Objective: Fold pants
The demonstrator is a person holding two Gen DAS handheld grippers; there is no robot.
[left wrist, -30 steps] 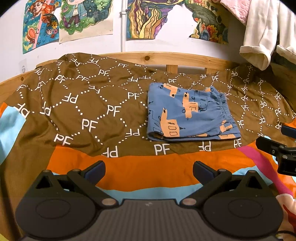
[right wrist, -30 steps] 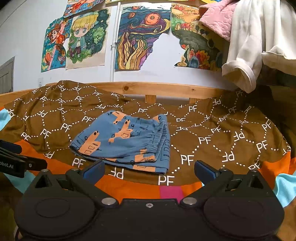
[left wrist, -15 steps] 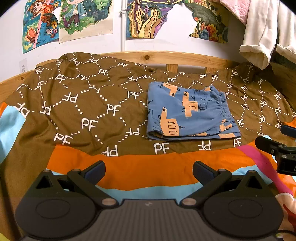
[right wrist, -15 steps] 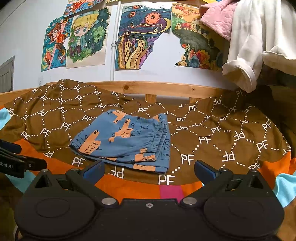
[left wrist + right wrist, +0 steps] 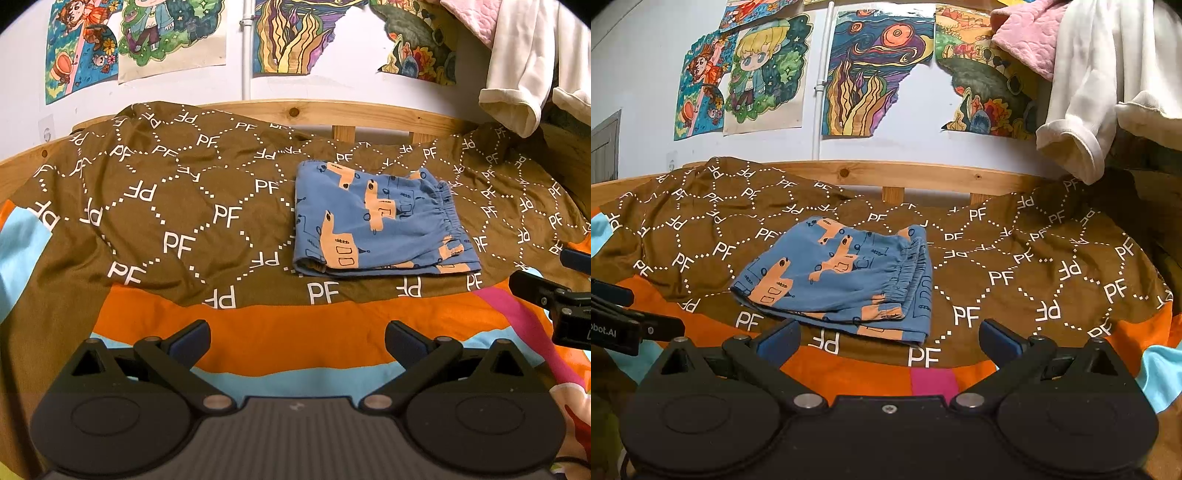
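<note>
Pants (image 5: 380, 221), blue with orange prints, lie folded in a flat packet on my brown PF-patterned blanket (image 5: 177, 206), right of its middle and short of the far wooden rail (image 5: 369, 110). Their long side runs left to right, elastic waistband at the right end. My left gripper (image 5: 297, 338) and right gripper (image 5: 890, 338) both have jaws spread wide, holding nothing, on the near side, clear of the cloth. Drawings (image 5: 864, 74) cover the far wall; white clothing (image 5: 1100, 85) hangs at right.

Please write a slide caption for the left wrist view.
Open left gripper facing folded pants on a blanket.
</note>
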